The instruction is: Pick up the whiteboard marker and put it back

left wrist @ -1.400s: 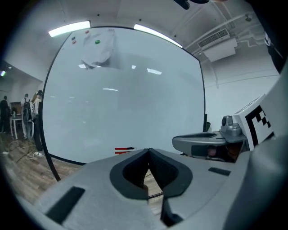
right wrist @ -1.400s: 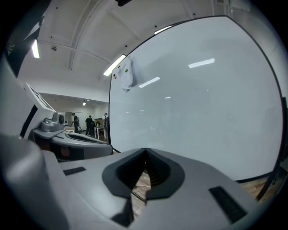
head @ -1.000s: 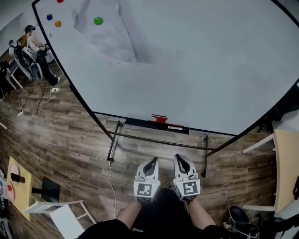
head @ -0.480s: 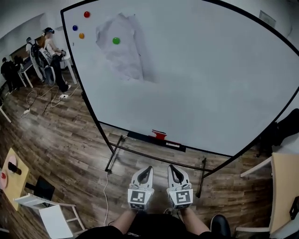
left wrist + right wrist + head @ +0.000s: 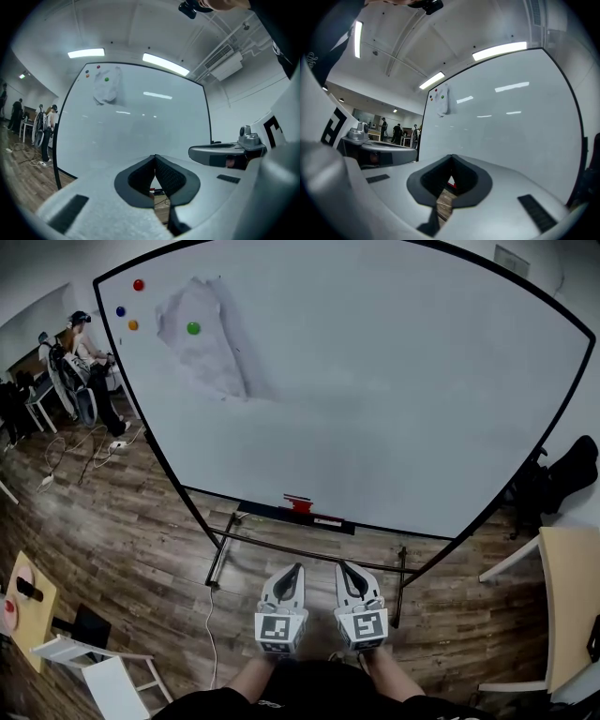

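A big whiteboard (image 5: 375,390) on a black stand fills the head view. Along its lower edge runs a black tray (image 5: 298,514) with a red object (image 5: 298,503) on it and a small pale stick-like item (image 5: 328,520) beside that, too small to name for certain. My left gripper (image 5: 295,569) and right gripper (image 5: 341,566) hang side by side over the wooden floor, well short of the tray. Both are shut with nothing between the jaws. In the left gripper view my left gripper (image 5: 154,157) points at the board; in the right gripper view so does my right gripper (image 5: 451,157).
A sheet of paper (image 5: 202,338) and coloured magnets (image 5: 193,328) hang at the board's top left. People (image 5: 80,362) stand at desks far left. A wooden table (image 5: 567,606) and a black bag (image 5: 562,474) are at the right; a small table (image 5: 23,601) and a white stool (image 5: 103,667) at the lower left.
The head view has swung upward and back, so more of the board shows and the tray sits lower in the picture. Both grippers stay shut and side by side.
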